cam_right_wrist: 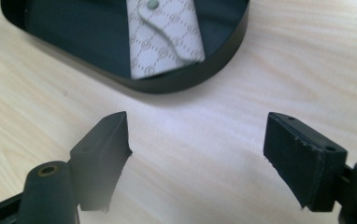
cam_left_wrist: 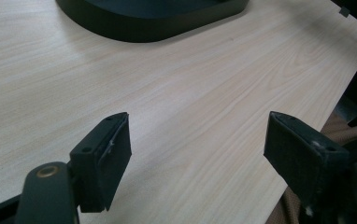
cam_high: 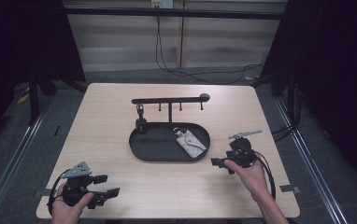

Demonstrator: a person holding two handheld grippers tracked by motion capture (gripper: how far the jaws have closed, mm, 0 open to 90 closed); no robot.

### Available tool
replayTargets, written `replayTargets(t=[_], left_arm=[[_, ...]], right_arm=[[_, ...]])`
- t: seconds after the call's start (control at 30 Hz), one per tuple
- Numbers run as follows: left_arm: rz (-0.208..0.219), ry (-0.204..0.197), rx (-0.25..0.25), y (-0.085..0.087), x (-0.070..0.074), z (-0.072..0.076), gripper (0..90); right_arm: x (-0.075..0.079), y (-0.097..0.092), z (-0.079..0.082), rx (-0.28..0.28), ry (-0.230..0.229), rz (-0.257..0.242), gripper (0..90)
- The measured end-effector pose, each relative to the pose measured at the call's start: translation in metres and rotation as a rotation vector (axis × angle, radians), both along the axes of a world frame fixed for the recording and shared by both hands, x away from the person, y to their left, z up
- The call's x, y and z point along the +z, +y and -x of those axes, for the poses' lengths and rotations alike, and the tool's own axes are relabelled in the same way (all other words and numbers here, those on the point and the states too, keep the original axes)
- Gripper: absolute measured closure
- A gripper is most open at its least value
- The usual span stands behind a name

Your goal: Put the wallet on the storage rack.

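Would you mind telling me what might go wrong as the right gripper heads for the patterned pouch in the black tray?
1. The pouch lies flat against the tray's raised rim, so the open right gripper may catch the rim instead.
2. Lifting it could snag the hook rack standing over the tray.
3. The left gripper rests open near the table's edge, so the tray is unsteadied.

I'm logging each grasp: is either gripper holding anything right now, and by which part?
Nothing is held. The left gripper and the right gripper both stand open over bare table. The patterned pouch lies untouched in the black tray.
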State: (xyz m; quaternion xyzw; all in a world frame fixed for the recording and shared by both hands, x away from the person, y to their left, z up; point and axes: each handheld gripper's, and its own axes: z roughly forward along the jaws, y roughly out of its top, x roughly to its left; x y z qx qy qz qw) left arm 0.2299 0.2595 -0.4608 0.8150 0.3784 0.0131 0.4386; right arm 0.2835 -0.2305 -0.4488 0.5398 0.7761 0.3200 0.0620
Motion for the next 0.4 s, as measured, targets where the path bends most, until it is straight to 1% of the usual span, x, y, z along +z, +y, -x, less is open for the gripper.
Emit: replayTargets(t=[0.03,0.1,0.13,0.17,0.27,0.3,0.33,0.37,0.4], left_arm=[[0.000,-0.009,0.003,0.000,0.001,0.000,22.9],[0.011,-0.026,0.003,0.001,0.003,0.002,22.9],[0.012,-0.026,-0.001,0.000,0.003,0.002,22.8],[0.011,-0.024,-0.002,0.000,0.003,0.002,22.7],[0.007,-0.023,-0.004,-0.001,0.002,0.002,22.7],[0.006,-0.024,-0.005,-0.002,0.002,0.002,22.7],[0.007,-0.022,-0.006,-0.002,0.002,0.002,22.7],[0.009,-0.021,-0.009,-0.002,0.003,0.003,22.7],[0.008,-0.026,-0.007,-0.001,0.003,0.003,22.7]], right_arm=[[-0.003,-0.001,0.005,0.005,-0.006,0.002,22.6],[-0.006,-0.002,0.013,0.009,-0.029,-0.009,22.6],[-0.008,-0.003,0.019,0.010,-0.051,-0.018,22.8],[-0.010,-0.004,0.023,0.002,-0.060,-0.023,22.7],[-0.018,-0.009,0.035,-0.005,-0.061,-0.040,22.1],[-0.021,-0.011,0.038,-0.007,-0.069,-0.033,22.0],[-0.022,-0.013,0.040,-0.010,-0.067,-0.037,21.7],[-0.023,-0.015,0.041,-0.014,-0.079,-0.045,21.6],[-0.023,-0.017,0.043,-0.012,-0.097,-0.036,21.5]])
